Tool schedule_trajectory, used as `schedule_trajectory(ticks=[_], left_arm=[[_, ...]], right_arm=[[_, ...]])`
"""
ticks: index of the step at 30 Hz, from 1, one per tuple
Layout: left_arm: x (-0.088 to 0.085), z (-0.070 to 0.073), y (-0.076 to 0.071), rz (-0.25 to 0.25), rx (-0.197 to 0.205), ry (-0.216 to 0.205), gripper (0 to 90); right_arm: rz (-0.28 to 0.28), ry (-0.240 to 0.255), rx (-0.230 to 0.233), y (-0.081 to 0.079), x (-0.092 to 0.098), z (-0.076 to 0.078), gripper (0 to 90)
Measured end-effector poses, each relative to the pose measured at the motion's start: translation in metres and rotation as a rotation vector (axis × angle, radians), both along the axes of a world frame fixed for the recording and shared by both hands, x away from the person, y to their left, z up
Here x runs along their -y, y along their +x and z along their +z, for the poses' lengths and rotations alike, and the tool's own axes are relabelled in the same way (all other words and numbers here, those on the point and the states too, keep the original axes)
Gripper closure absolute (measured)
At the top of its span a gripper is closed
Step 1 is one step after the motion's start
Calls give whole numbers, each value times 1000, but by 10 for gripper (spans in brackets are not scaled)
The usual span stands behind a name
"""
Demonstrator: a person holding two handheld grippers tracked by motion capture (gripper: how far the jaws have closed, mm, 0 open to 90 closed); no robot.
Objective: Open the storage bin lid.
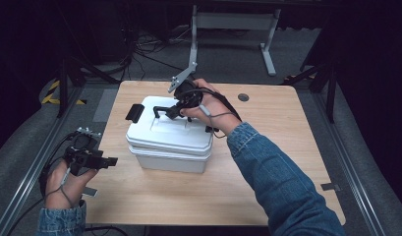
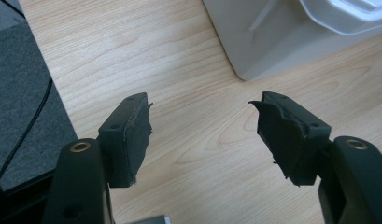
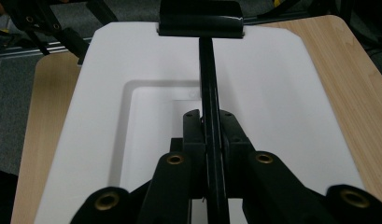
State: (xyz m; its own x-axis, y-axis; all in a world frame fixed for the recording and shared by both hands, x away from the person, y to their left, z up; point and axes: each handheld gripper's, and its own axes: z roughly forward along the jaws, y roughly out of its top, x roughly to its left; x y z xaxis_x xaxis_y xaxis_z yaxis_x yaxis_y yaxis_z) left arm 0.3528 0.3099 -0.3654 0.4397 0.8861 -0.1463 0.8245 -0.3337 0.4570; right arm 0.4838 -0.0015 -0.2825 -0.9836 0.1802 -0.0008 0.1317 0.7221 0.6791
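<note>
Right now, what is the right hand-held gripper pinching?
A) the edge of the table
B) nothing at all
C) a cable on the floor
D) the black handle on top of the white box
D: the right hand-held gripper has its jaws shut on the thin black handle that runs across the lid of the white box.

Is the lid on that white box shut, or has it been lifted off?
Shut, it seems: the lid sits level on the white box, with no gap showing. The right hand-held gripper is clamped on its black handle.
</note>
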Motion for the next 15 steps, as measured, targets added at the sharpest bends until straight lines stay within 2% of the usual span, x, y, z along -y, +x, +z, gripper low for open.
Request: schedule_trajectory(ticks=[15], left_arm=[[2,-1,2,-1,-13,-2,352]], right_arm=[[-28,52,25,0,23,22,844]])
